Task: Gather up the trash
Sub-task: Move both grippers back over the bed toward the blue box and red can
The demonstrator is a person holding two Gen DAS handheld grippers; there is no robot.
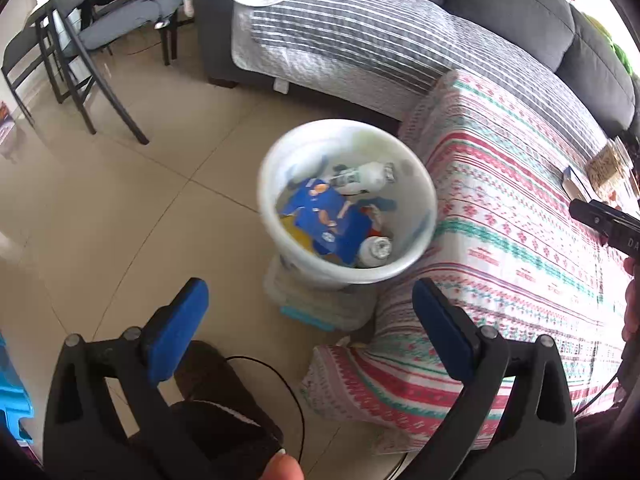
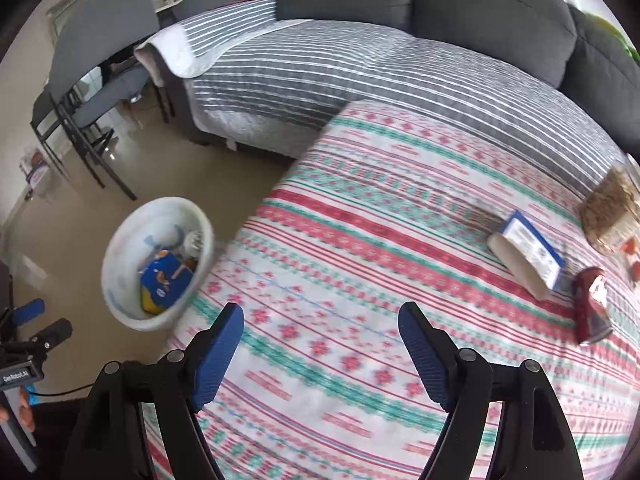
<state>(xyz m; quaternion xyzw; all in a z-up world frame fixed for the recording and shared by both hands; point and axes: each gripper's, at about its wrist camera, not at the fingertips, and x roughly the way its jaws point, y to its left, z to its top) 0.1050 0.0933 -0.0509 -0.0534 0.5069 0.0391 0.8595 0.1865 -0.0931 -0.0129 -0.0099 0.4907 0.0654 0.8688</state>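
white bin (image 1: 347, 200) holding trash, both tools apart

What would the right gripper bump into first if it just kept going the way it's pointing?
Probably the patterned tablecloth: the open right gripper aims down at a bare stretch of it, left of the small box. Depth is uncertain.

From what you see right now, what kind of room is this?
Most likely a home living room: a grey sofa with a striped cover, dining chairs on a tiled floor, and a low surface under a patterned cloth, beside a white bin.
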